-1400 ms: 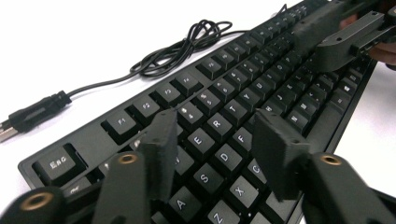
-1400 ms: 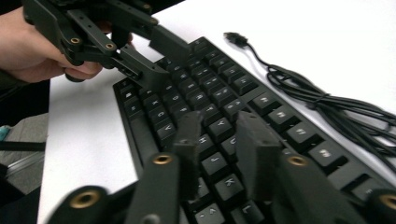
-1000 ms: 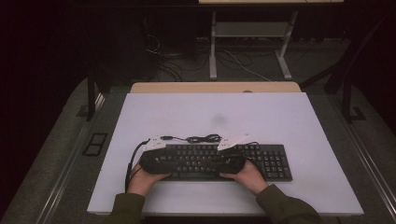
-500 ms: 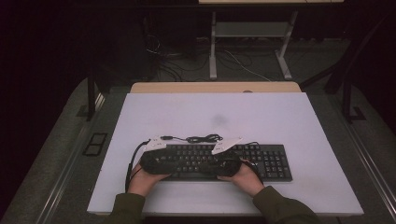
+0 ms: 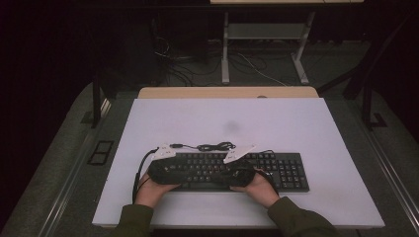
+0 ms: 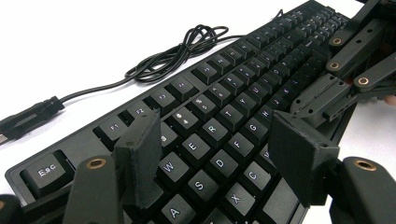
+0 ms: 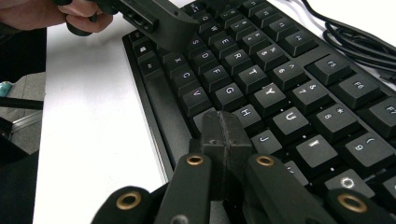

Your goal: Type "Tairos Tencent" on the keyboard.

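Note:
A black keyboard (image 5: pixel 276 168) lies on the white table (image 5: pixel 222 118), its black cable (image 5: pixel 215 146) coiled just behind it. My left gripper (image 5: pixel 185 171) hovers over the keyboard's left end, pointing right. In the left gripper view it (image 6: pixel 219 156) stands open above the W, E, S, D keys of the keyboard (image 6: pixel 243 93), nothing between its pads. My right gripper (image 5: pixel 226 175) is over the middle keys, pointing left. In the right gripper view it (image 7: pixel 225 128) is shut, empty, its tips just above the H and J keys of the keyboard (image 7: pixel 299 70).
The cable's USB plug (image 6: pixel 28 119) lies loose on the table left of the coil. A wooden board (image 5: pixel 227 92) lines the table's far edge. Behind it stand desk legs (image 5: pixel 225 49) and floor cables. Bare table surface lies beyond and beside the keyboard.
The right hand and its gripper have edged slightly left along the keyboard. The left hand has stayed in place.

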The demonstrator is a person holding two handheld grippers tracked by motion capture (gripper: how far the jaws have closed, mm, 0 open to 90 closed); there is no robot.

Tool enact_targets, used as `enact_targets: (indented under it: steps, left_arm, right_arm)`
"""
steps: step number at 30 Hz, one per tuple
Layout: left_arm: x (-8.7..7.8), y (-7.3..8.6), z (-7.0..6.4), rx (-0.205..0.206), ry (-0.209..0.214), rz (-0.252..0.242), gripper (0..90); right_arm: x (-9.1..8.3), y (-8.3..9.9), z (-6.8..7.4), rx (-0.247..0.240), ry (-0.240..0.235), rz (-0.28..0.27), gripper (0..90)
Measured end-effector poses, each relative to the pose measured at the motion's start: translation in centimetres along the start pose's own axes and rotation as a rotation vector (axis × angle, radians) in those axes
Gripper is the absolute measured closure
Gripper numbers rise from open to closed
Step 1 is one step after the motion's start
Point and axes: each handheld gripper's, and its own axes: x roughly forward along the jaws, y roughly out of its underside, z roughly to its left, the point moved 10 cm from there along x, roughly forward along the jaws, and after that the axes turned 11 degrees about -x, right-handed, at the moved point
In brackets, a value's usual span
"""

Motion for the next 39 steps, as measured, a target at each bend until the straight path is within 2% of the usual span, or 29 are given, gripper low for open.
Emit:
enact_targets:
  steps: [11, 17, 22, 27, 34, 39]
  left_arm:
    - [-0.1, -0.2, 0.0, 0.005, -0.007, -0.014, 35.0]
    - [-0.1, -0.8, -0.3, 0.012, 0.001, -0.033, 47.9]
    - [0.5, -1.1, -0.8, 0.021, 0.010, -0.023, 60.8]
    - [1.2, -1.1, -1.4, 0.037, 0.024, -0.001, 74.0]
    - [2.3, -1.1, -1.7, 0.048, 0.027, 0.046, 87.9]
    - [2.8, -1.3, -1.7, 0.048, 0.034, 0.066, 88.6]
  right_arm:
    - [-0.6, -0.5, -0.1, 0.008, -0.008, -0.038, 84.1]
    - [-1.4, -0.9, -0.4, 0.024, -0.007, -0.077, 71.7]
    - [-2.1, -1.3, -0.9, 0.039, 0.002, -0.110, 55.9]
    - [-2.6, -1.4, -1.7, 0.049, 0.029, -0.137, 43.7]
    - [-3.0, -1.2, -2.5, 0.064, 0.058, -0.146, 32.9]
    - [-3.2, -1.0, -2.9, 0.073, 0.078, -0.150, 28.7]
